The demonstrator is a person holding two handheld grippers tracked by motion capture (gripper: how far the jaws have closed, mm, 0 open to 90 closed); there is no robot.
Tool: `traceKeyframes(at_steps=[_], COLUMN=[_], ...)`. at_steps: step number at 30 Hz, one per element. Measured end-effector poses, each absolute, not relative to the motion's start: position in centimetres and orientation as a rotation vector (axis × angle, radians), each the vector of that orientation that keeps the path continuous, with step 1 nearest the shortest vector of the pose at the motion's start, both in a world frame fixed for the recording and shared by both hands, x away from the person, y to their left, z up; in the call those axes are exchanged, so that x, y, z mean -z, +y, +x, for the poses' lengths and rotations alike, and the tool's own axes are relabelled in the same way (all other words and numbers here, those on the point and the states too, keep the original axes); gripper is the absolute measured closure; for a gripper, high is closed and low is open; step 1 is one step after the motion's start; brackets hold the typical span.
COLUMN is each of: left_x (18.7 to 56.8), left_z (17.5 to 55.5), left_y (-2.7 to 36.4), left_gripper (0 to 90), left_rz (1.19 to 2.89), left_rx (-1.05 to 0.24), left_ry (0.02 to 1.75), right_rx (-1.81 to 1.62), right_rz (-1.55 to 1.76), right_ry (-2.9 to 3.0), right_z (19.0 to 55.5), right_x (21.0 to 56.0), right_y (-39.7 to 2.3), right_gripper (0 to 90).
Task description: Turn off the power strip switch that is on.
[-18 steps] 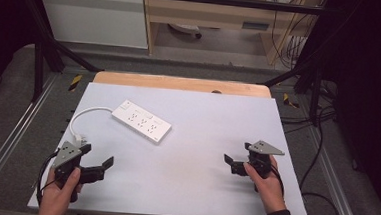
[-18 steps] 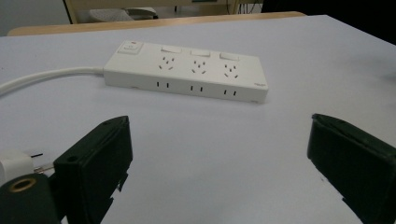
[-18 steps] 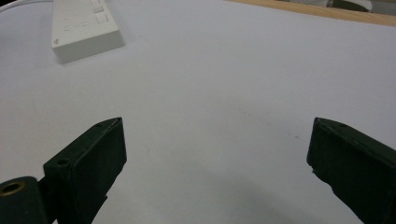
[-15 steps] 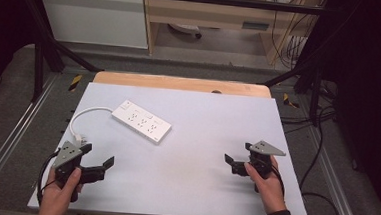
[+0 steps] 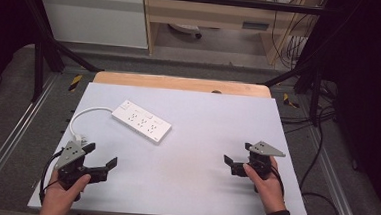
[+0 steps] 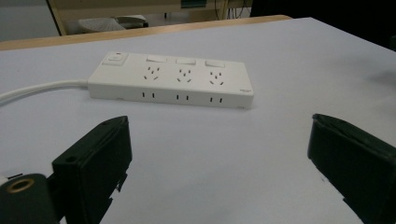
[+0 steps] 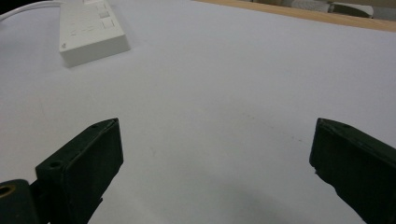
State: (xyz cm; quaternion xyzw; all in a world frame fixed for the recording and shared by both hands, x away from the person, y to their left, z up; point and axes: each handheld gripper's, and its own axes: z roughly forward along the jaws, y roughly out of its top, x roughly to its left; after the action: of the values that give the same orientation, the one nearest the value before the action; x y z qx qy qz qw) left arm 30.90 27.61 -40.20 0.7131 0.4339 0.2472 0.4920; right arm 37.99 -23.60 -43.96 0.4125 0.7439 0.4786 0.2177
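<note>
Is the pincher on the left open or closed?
Open. The left gripper has its two black jaws spread wide apart with bare table between them, short of the power strip.

Table (image 5: 218,119): pale grey top, the landmark here.
Wooden board (image 5: 180,83): light brown strip along the table's far edge.
Metal rails (image 5: 8,141): run along the floor at the table's left and right sides.
Yellow-black tape marks (image 5: 75,82): on the floor by the table's far corners.
White cabinet (image 5: 96,16): beyond the table, far left.
Wooden shelf unit (image 5: 209,13): beyond the table, centre.
Cables (image 5: 318,195): on the floor right of the table.
</note>
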Motion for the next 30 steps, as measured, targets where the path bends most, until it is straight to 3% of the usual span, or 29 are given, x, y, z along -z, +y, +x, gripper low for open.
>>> traceKeyframes(at_steps=[30], left_x=[38.3], left_z=[32.5], left_y=[27.5], left_gripper=[8.0], left_rz=[1.693], left_rx=[-0.543], left_ry=[1.046], right_rx=[-1.348], right_rz=[1.118], right_ry=[2.041], right_z=[37.0], right_x=[43.5], right_y=[-23.5], right_gripper=[2.5])
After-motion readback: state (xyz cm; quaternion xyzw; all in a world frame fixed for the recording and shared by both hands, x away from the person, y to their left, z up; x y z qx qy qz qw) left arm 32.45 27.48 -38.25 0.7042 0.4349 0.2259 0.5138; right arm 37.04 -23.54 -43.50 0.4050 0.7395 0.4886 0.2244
